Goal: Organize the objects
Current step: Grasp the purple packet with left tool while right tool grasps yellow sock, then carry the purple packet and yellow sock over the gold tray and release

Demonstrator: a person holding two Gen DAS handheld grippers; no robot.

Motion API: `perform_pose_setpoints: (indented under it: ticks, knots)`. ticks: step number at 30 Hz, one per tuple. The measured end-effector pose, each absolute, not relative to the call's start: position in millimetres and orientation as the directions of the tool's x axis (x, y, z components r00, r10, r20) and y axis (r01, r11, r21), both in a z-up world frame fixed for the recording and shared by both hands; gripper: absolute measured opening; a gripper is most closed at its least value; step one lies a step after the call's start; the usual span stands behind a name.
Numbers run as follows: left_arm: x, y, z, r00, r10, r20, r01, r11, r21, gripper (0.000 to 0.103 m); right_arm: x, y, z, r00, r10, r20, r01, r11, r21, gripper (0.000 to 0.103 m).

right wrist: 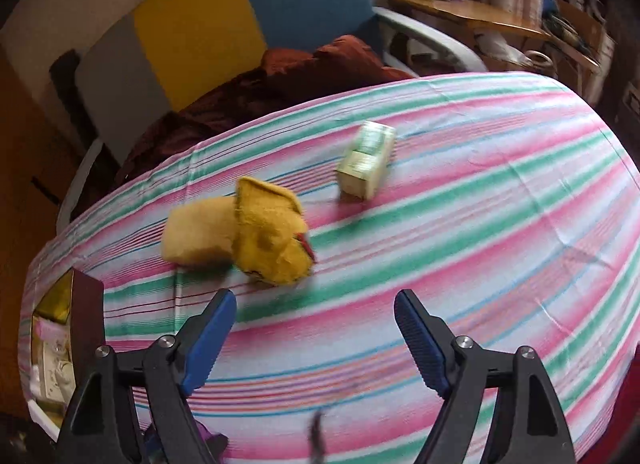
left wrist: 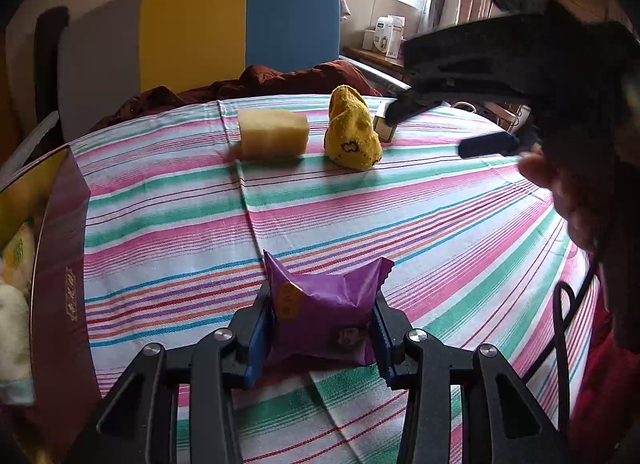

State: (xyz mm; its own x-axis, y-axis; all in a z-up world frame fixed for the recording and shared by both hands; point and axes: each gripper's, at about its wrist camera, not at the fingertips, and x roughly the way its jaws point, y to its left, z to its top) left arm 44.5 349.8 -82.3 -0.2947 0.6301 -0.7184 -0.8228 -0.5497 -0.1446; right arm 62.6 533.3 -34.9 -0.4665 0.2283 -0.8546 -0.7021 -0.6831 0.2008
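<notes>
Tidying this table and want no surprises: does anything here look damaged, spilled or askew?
Nothing spilled or broken. The purple packet is crumpled between the left gripper pads. The small box lies tipped on the striped cloth. The yellow sock sits bunched against the sponge.

The left gripper (left wrist: 320, 328) is clamped on a purple snack packet (left wrist: 324, 320), its 2 blue pads pressing the packet's sides above the striped tablecloth (left wrist: 420, 232). Farther off lie a pale yellow sponge (left wrist: 273, 135) and, just beside it, a yellow sock (left wrist: 352, 132). The right gripper (left wrist: 440, 124) reaches in from the right, near a small box (left wrist: 385, 129). A maroon box (left wrist: 64, 264) stands at the left edge.
</notes>
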Motion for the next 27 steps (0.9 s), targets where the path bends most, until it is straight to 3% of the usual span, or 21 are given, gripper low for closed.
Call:
perform_pose_setpoints:
  ticks: [8, 10, 11, 14, 20, 24, 27]
  knots:
    - [40.6, 348.3, -83.5, -0.271, 0.648, -0.711, -0.819, -0.543, -0.183, 0.045, -1.6, 554.3, -58.6, -0.377, 0.224, -0.899, -0.682, -0.724, 0.105, 0.082]
    - [39.7, 348.7, -84.0, -0.269, 0.65, -0.711, -0.82, -0.542, -0.186, 0.045, -9.9, 559.2, -68.3, -0.376, 0.182, -0.908, -0.659, -0.742, 0.124, 0.059]
    - [39.1, 348.6, -84.1, -0.267, 0.652, -0.71, -0.82, -0.541, -0.188, 0.045, -11.2, 559.8, -73.3, -0.367, 0.156, -0.917, -0.649, -0.749, 0.133, 0.041]
    - [39.5, 348.3, -84.6, -0.266, 0.653, -0.709, -0.82, -0.54, -0.19, 0.045, 0.8, 551.5, -67.9, -0.378, 0.147, -0.914, -0.632, -0.762, 0.139, 0.037]
    - [41.6, 348.3, -84.7, -0.274, 0.649, -0.71, -0.821, -0.542, -0.179, 0.045, 57.6, 520.3, -34.8, -0.474, 0.145, -0.868, -0.623, -0.752, 0.215, 0.037]
    - [44.1, 348.7, -83.7, -0.288, 0.64, -0.712, -0.822, -0.547, -0.159, 0.045, 76.2, 514.0, -41.3, -0.479, 0.161, -0.863, -0.655, -0.72, 0.23, 0.037]
    - [41.6, 348.0, -82.2, -0.288, 0.638, -0.714, -0.819, -0.551, -0.162, 0.044, 76.2, 516.0, -37.0, -0.476, 0.216, -0.853, -0.67, -0.717, 0.192, 0.037]
